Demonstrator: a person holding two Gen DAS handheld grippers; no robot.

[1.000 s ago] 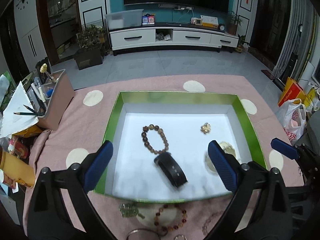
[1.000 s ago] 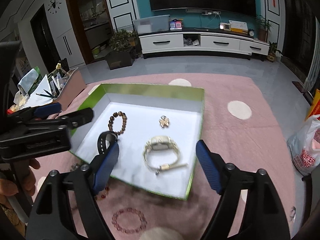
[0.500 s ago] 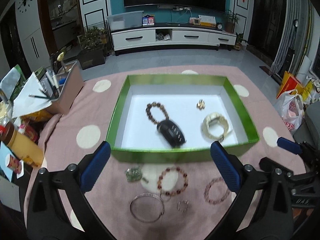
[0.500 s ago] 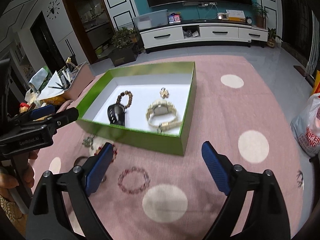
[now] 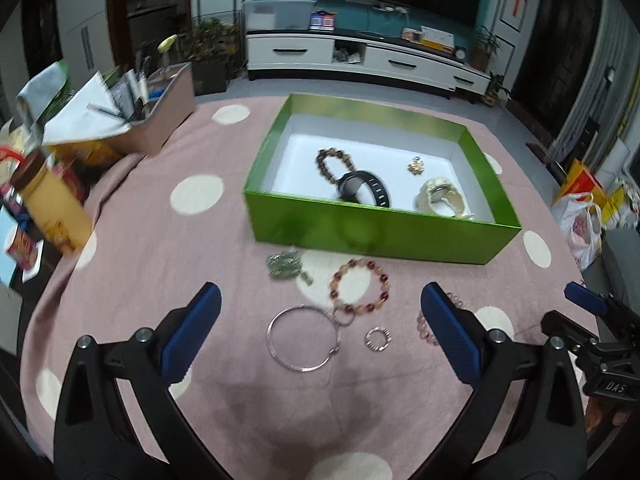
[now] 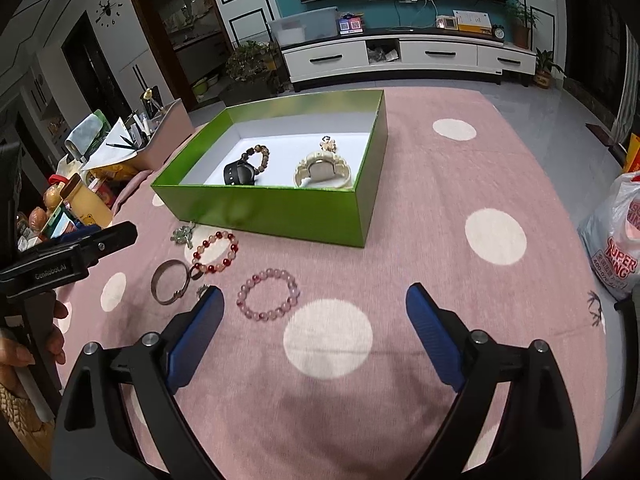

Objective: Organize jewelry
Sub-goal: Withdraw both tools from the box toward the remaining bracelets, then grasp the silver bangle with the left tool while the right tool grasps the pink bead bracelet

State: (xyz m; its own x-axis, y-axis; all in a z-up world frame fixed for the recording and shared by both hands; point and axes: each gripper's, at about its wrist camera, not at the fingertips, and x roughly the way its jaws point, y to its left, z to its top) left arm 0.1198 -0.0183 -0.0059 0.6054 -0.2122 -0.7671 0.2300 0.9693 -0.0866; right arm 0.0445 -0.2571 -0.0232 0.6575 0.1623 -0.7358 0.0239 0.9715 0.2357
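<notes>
Left gripper (image 5: pixel 320 308) and right gripper (image 6: pixel 315 304) both above the pink desk (image 6: pixel 440 208), jaws spread wide, nothing held. Green box (image 5: pixel 372 232) ahead, holding a brown bead bracelet (image 5: pixel 335 160), black band (image 5: pixel 366 192), gold charm (image 5: pixel 417 166) and cream watch (image 5: pixel 440 200). Loose on the desk before the box: green pendant (image 5: pixel 285 266), red bracelet (image 5: pixel 360 286), silver bangle (image 5: pixel 304 338), small ring (image 5: pixel 378 339), pink bracelet (image 6: pixel 268 294).
</notes>
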